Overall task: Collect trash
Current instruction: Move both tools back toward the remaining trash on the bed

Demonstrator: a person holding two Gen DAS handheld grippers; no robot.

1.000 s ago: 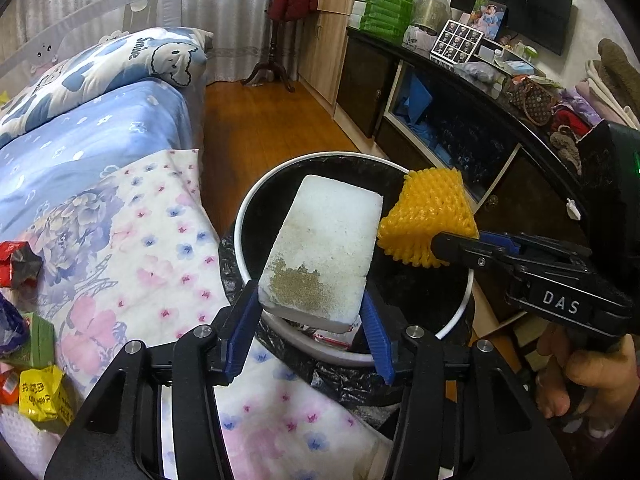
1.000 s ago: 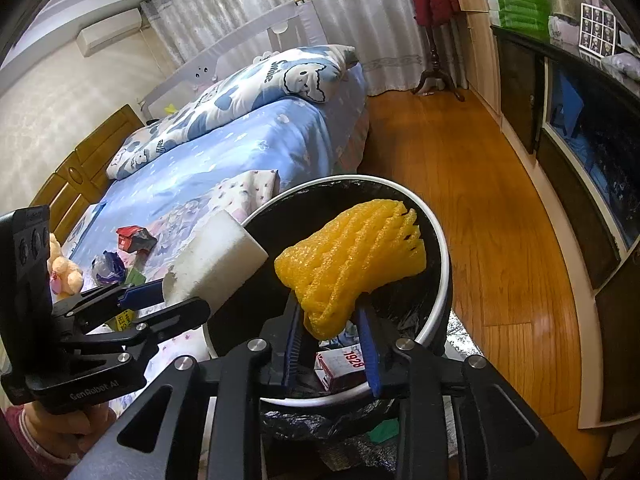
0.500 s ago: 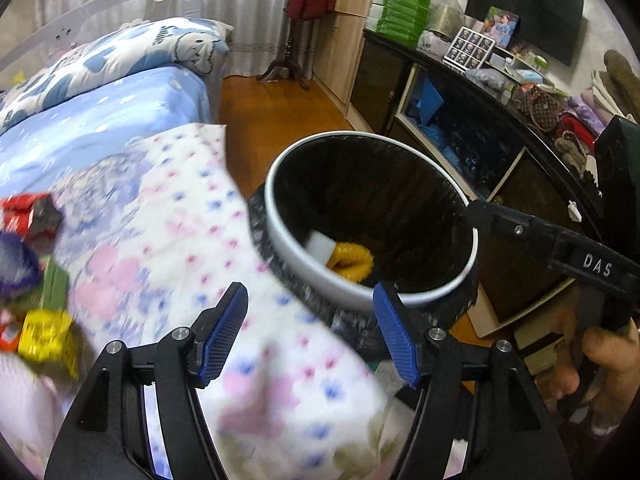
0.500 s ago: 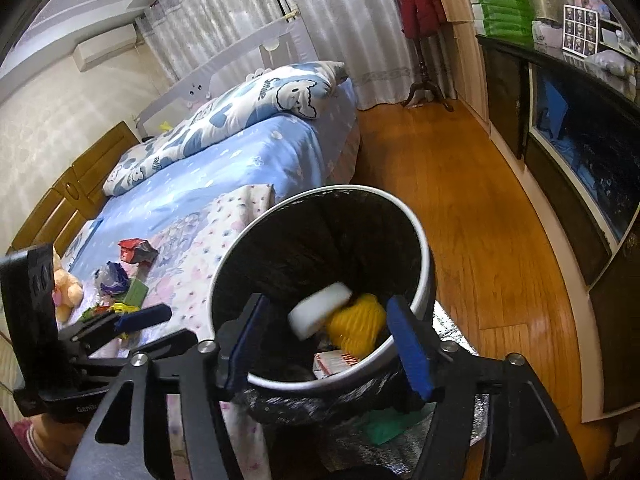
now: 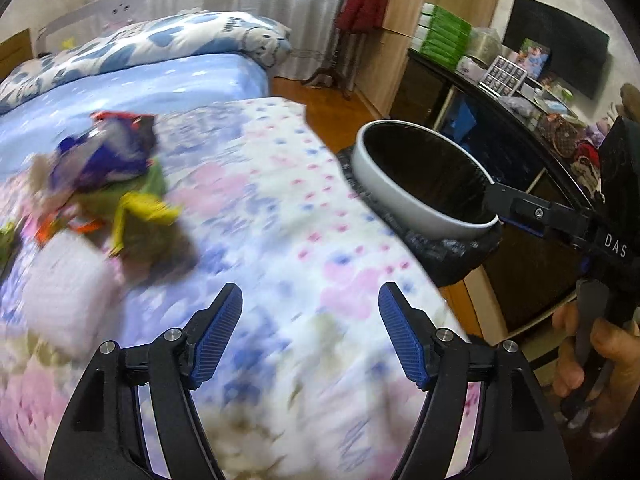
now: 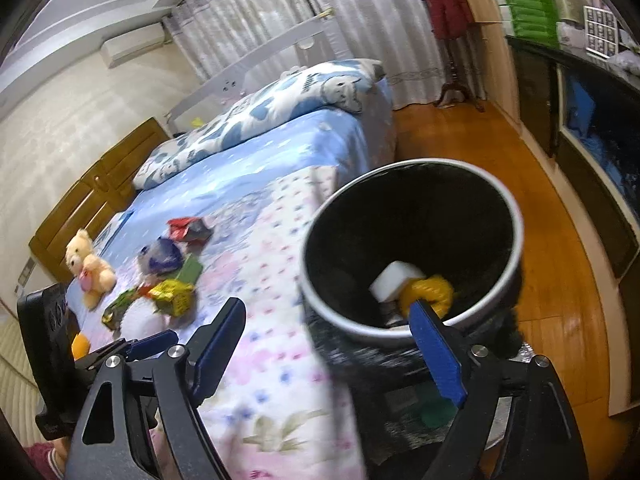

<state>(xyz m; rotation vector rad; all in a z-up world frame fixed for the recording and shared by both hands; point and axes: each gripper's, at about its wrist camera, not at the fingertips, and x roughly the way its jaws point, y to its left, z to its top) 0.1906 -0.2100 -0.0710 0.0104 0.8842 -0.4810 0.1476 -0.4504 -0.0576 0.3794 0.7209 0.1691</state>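
Left gripper: jaws spread wide, blue ribbed pads bare, nothing between them. It hangs over the floral quilt, pointed across the bed.

Right gripper: jaws also wide apart and carrying nothing. Its right pad overlaps the near rim of the bin in view; contact cannot be judged.

Bin: round, pale grey-white rim, black liner bag inside, liner bunched and crinkled around the outside below the rim. It stands on the wood floor just beside the bed's edge. In the left view the bin sits to the right of the quilt, with the right gripper's arm crossing its far rim.

Inside the bin, low against the near wall: a white foam block, rectangular and tilted, touching a yellow mesh wad crumpled to its right. Something else lies under them, too hidden to name.

Trash pile on the quilt, well apart from the bin: a red wrapper, a purple-blue crumpled bag, a green piece, a yellow packet, and a white bundle nearest the camera. The left view shows the same pile at left, badly blurred; only colours read.

A teddy bear sits on the bed beside the pile.
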